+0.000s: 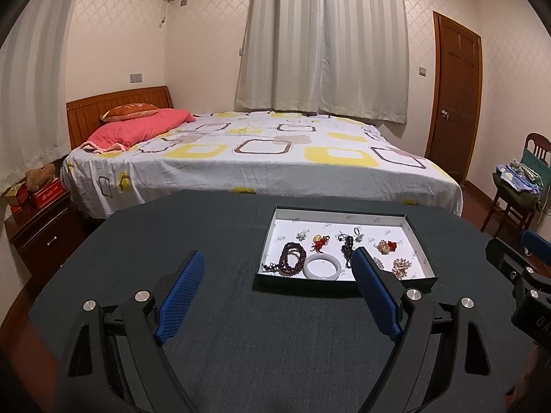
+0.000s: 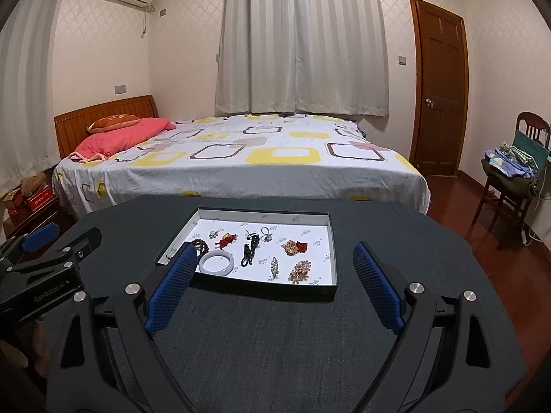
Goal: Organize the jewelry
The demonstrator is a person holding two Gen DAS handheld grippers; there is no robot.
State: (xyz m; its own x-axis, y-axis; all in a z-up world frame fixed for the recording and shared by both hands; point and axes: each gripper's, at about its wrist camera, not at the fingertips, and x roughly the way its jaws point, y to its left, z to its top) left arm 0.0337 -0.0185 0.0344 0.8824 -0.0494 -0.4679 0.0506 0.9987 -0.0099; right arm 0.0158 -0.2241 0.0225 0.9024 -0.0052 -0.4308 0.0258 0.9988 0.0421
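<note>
**One tray, some ten pieces of jewelry, two open grippers**

A single shallow tray [image 2: 330, 251] with a white floor and dark rim lies on the dark cloth-covered table [image 2: 258, 337], toward its far edge. All the jewelry in view is inside it; none lies on the cloth.

Counted in the tray: one white bangle [image 2: 217, 263] at the near edge, toward the near left corner; one string of dark red beads [image 1: 292, 258] just left of the bangle, close to the left wall; one red knotted charm [image 2: 228, 240] behind the bangle; two dark corded pieces [image 2: 250, 249] near the middle; one ring [image 2: 266, 233] toward the far edge; three gold-toned brooches [image 2: 300, 271], one of them with a red part, on the right half; one slim silver piece [image 2: 274, 267] near the near edge. A small pale piece [image 1: 302, 235] lies at the far left.

The left gripper [image 1: 279, 272] hovers over the table's near side, jaws spread wide, nothing between them. The right gripper [image 2: 275, 265] is likewise spread wide and empty, short of the tray's near edge.

Beyond the table stands one bed [image 2: 241, 161].
</note>
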